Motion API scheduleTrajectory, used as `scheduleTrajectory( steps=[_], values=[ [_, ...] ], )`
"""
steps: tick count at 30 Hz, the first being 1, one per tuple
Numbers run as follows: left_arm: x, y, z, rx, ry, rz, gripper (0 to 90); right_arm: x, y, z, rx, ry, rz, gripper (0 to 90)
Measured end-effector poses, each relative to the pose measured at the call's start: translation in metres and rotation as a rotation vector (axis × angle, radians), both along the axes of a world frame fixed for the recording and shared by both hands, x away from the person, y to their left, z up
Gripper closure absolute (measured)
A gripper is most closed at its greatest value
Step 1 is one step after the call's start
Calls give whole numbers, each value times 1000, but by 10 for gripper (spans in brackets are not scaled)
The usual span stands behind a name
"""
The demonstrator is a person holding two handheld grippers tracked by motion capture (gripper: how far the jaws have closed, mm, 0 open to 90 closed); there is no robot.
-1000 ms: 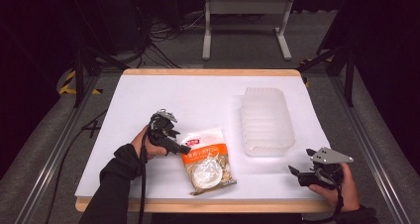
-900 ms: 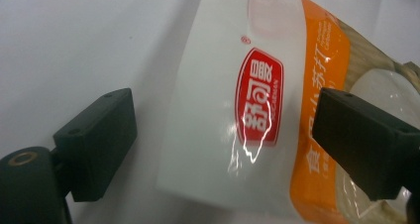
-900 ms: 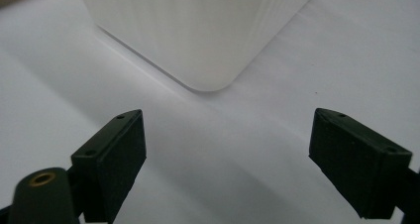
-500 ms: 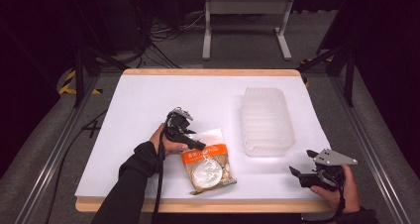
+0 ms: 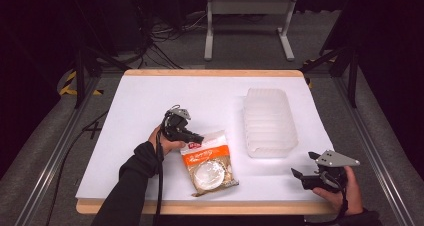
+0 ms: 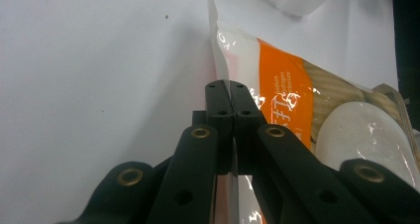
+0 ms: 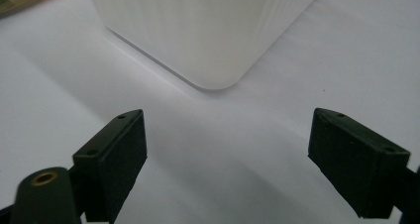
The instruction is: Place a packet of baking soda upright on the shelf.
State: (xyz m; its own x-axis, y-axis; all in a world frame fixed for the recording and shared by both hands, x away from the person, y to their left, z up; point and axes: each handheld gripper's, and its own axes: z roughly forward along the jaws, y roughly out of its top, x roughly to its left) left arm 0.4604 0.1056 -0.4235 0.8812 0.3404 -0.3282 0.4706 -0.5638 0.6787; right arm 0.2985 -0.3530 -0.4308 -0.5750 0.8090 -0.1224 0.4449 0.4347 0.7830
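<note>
Our left gripper (image 5: 196,137) has just closed its jaws on the top edge of the orange-and-clear plastic noodle packet (image 5: 210,163), which lies at six o'clock on the white table (image 5: 140,106). We judge lifting comes next. Our right gripper (image 5: 304,178), at four o'clock, hangs open.

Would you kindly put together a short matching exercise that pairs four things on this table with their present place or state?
Things:
1. left gripper
2. right gripper
3. snack packet
4. plastic container

States:
A. lies flat near the front edge, orange band across it
B. jaws wide apart, nothing between them
C. translucent white, stands on the right half of the table
D. jaws closed on the packet's top edge

Pairs: 1-D, 2-B, 3-A, 4-C
</note>
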Motion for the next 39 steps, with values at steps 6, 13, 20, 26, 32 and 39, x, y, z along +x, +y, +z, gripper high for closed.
scheduleTrajectory(
  steps=[6,13,20,26,32,39],
  values=[
    [1,-3,-1,77,43,-69,738,1,-1,-1,6,11,1,156],
    [6,-5,-6,132,102,-134,840,3,-1,-4,-1,35,14,154],
    [4,-9,-3,150,70,-140,897,2,-1,-4,2,35,15,153],
    [-12,-8,22,118,-38,-126,897,2,-2,-2,8,28,9,153],
    [-45,-7,55,106,-184,-129,897,0,-4,0,11,18,15,153],
    [-75,-15,78,98,-324,-116,898,-2,-7,1,15,13,1,153]
  ],
)
